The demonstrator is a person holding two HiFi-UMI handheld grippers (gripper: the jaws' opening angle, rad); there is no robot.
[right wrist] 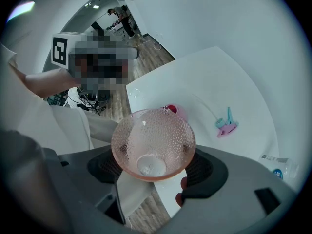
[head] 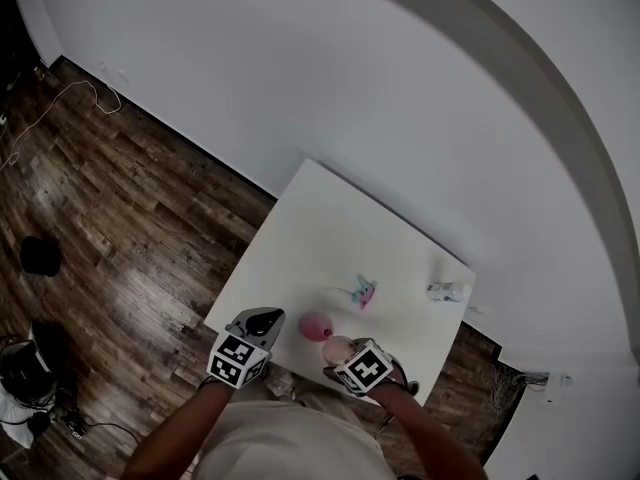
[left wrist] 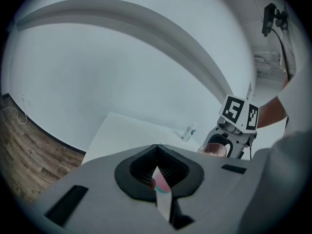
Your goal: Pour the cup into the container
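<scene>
My right gripper (right wrist: 155, 152) is shut on a pink dimpled glass cup (right wrist: 153, 140), whose mouth faces the camera; I see only its clear base inside. Just beyond it a small pink container (right wrist: 174, 111) with a red spot in it stands on the white table (right wrist: 214, 77). In the head view the cup (head: 337, 347) hangs at the table's near edge, close beside the container (head: 316, 325), in the right gripper (head: 343, 354). My left gripper (head: 266, 320) hovers to the container's left, jaws shut with nothing in them (left wrist: 157, 152).
A pink and teal clip (head: 365, 292) lies mid-table, and a small clear bottle (head: 447, 291) lies near the right edge. The table (head: 300, 228) stands against a white wall, with wood floor (head: 120, 218) to its left. Cables and dark gear sit on the floor.
</scene>
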